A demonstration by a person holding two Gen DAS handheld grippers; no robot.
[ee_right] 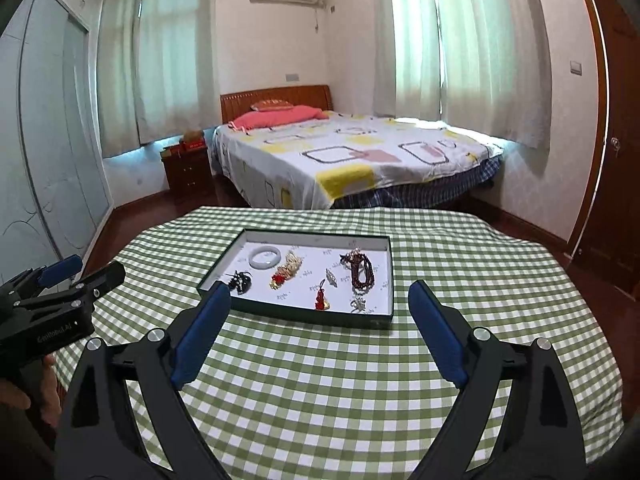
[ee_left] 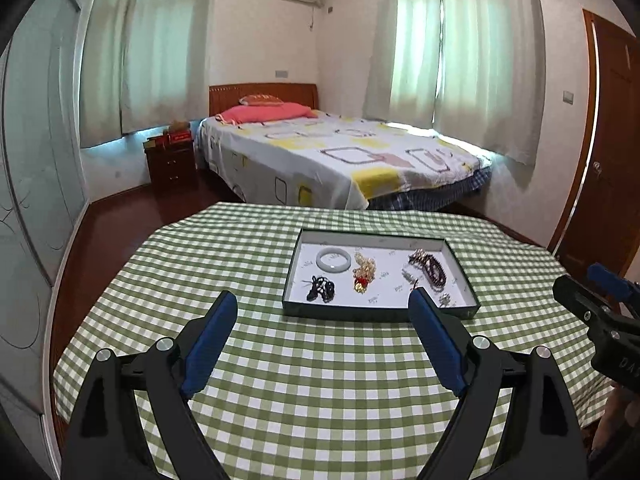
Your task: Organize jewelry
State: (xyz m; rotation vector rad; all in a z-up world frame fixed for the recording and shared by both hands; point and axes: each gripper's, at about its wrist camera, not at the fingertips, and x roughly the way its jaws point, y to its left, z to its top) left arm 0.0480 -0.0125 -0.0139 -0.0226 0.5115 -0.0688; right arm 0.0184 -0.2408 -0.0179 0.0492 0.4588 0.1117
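Observation:
A shallow dark-rimmed tray [ee_left: 372, 312] [ee_right: 288, 307] with a white floor sits on the green checked table. In it lie a pale jade bangle [ee_left: 334, 259] [ee_right: 264, 258], a black beaded piece [ee_left: 321, 289] [ee_right: 240, 282], a gold and red ornament [ee_left: 363, 274] [ee_right: 285, 272], a dark red bead string [ee_left: 430, 266] [ee_right: 362, 274], a small red charm [ee_right: 320, 300] and silver pieces [ee_right: 357, 304]. My left gripper [ee_left: 322, 306] is open and empty, just short of the tray's near rim. My right gripper [ee_right: 320, 296] is open and empty, its fingers astride the tray's near edge.
The green checked tablecloth [ee_left: 320, 380] [ee_right: 320, 392] covers a round table. The right gripper's body shows at the right edge of the left wrist view [ee_left: 600, 312]; the left one shows at the left of the right wrist view [ee_right: 56, 304]. A bed [ee_left: 340, 156] stands behind.

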